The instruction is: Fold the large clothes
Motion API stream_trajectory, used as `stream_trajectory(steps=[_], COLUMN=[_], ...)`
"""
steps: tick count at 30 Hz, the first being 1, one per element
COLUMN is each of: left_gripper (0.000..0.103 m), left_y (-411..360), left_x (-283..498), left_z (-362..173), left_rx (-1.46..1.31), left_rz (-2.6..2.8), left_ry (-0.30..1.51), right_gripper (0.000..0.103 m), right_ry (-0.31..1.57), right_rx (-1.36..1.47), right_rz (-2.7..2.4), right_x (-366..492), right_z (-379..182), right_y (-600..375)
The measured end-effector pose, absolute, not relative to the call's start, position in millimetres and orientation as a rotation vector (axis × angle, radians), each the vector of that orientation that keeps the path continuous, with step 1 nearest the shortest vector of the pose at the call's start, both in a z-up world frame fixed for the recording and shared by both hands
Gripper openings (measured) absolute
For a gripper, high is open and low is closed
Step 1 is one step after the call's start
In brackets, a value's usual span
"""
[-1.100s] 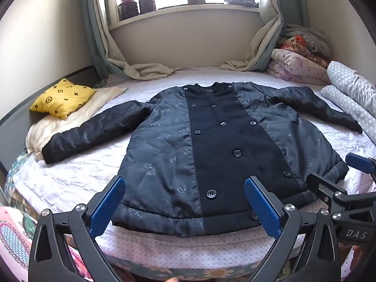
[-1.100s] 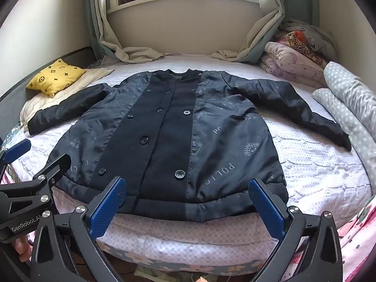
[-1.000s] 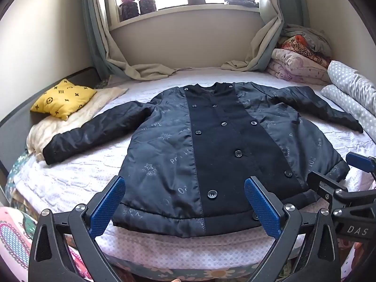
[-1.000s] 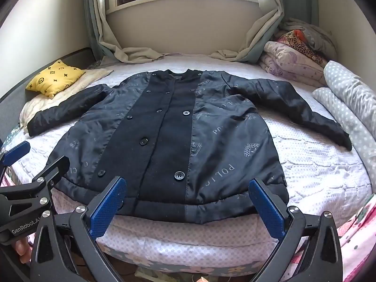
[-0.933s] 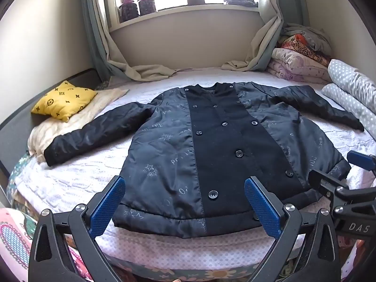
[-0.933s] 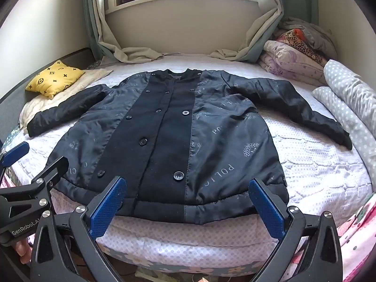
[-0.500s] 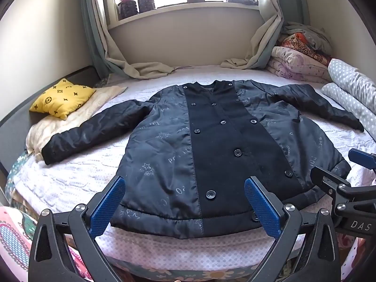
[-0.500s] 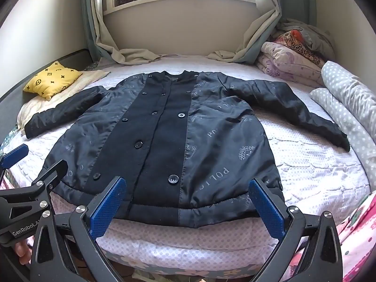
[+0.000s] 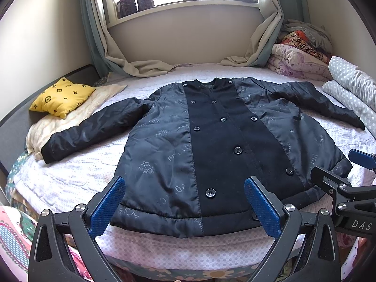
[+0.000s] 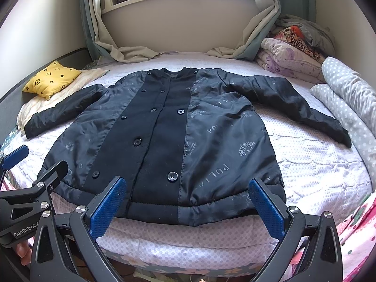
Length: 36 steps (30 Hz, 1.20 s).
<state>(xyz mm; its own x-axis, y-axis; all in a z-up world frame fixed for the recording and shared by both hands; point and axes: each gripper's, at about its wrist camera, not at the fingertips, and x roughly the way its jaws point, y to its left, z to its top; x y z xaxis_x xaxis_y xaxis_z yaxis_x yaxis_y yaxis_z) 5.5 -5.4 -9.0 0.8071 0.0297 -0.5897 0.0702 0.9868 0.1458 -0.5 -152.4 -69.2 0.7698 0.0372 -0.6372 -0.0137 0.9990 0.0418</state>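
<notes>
Over the last second both views have drifted only slightly: the dark navy button-front padded jacket [image 10: 169, 141] now sits a little lower and nearer in the right wrist view, its hem closer to the wide-apart blue-padded right gripper [image 10: 188, 209]. In the left wrist view the blue-padded left gripper [image 9: 185, 206] has crept towards the jacket's hem, and the right gripper's tip at the frame's right edge has shifted slightly outward.
</notes>
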Motion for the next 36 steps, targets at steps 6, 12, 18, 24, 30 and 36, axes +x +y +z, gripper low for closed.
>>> stream_trajectory(steps=[6, 12, 18, 24, 30, 36], left_gripper=[0.103, 0.103, 0.103, 0.103, 0.103, 0.103], left_y=[-6.1, -7.2, -7.3, -7.2, -7.0, -6.7], left_x=[7.2, 8.4, 9.0, 8.9, 9.5, 9.6], left_z=[-9.7, -10.0, -9.8, -9.6, -9.4, -9.3], left_rx=[0.163, 0.168, 0.168, 0.169, 0.17, 0.168], left_rz=[-0.023, -0.026, -0.025, -0.024, -0.025, -0.025], left_ry=[0.638, 0.641, 0.642, 0.642, 0.643, 0.643], right_gripper=[0.103, 0.103, 0.103, 0.103, 0.103, 0.103], right_ry=[0.704, 0.706, 0.711, 0.712, 0.711, 0.712], right_rx=[0.038, 0.041, 0.046, 0.049, 0.048, 0.049], right_rz=[0.029, 0.033, 0.038, 0.038, 0.038, 0.037], right_x=[1.9, 3.1, 3.3, 3.1, 3.0, 2.8], right_z=[-71.6, -73.2, -74.0, -74.0, -73.8, -73.7], right_y=[-152.6, -153.1, -153.0, -153.1, -153.3, -153.5])
